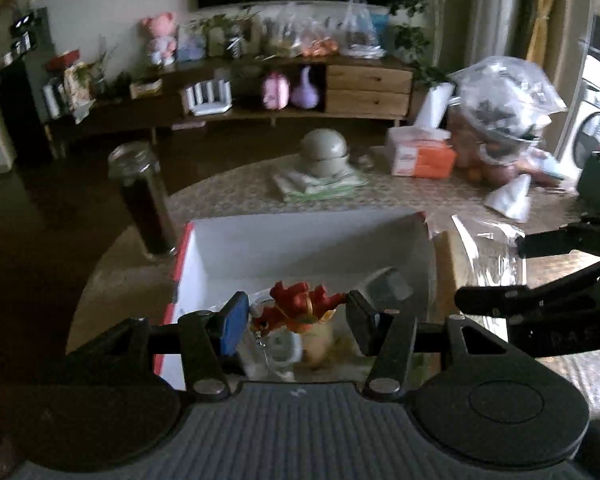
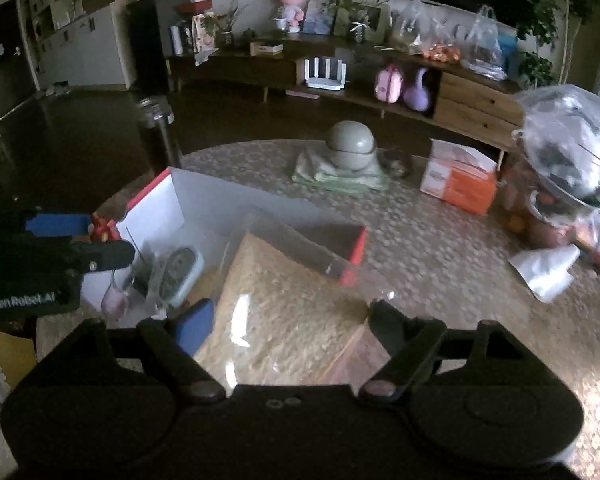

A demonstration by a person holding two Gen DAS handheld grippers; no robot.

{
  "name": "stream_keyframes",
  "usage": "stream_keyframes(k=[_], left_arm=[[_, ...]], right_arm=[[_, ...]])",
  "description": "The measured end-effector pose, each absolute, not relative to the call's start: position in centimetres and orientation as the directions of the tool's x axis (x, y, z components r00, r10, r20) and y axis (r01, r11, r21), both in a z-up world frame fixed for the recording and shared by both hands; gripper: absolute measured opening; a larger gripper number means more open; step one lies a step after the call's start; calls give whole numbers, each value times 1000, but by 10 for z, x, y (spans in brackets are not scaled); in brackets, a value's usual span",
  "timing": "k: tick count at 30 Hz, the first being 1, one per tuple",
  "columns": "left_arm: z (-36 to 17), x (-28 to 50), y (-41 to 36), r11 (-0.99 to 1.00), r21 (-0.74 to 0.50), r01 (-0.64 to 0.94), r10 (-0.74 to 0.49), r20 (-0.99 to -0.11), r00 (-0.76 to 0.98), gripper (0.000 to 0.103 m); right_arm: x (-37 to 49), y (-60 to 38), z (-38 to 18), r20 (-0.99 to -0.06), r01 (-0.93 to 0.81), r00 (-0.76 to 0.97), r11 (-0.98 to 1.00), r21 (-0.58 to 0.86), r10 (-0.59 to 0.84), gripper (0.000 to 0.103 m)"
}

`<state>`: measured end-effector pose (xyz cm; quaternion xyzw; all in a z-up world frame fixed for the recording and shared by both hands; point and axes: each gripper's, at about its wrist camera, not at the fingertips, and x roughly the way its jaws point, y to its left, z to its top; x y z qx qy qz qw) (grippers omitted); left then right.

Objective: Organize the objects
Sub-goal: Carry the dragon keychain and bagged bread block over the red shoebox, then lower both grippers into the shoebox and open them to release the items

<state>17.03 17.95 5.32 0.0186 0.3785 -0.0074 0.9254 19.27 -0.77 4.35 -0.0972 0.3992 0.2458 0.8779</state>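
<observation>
My bench (image 2: 440, 248) top looks pebbly and rough, the clear plastic sheet (image 2: 284, 312) on it is glossy, the box (image 1: 300, 240) matt cardboard, the jar (image 1: 140, 196) shiny glass.

home living room: low wooden media console (image 2: 472, 100), plush toys (image 2: 289, 6), washing machine (image 1: 594, 128), houseplants (image 1: 410, 36).

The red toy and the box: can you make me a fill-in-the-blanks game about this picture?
1. The left gripper holds a small ____ toy.
2. The toy hangs over an open white ____ with red edges.
3. A tall glass ____ of dark liquid stands beside the box.
4. The right gripper has a clear plastic ____ between its fingers.

Missing words: red; box; jar; bag
</observation>
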Motion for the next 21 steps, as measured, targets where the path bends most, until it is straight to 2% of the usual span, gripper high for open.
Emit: stream_keyframes(k=[10,21], left_arm=[[1,199,208,998,58,-17,56,-776,628,52],[-34,215,211,998,57,-32,65,-821,567,52]], right_arm=[[228,41,5,-787,-528,524,849,0,326,74],[224,56,-31,-819,-547,500,836,-46,282,74]])
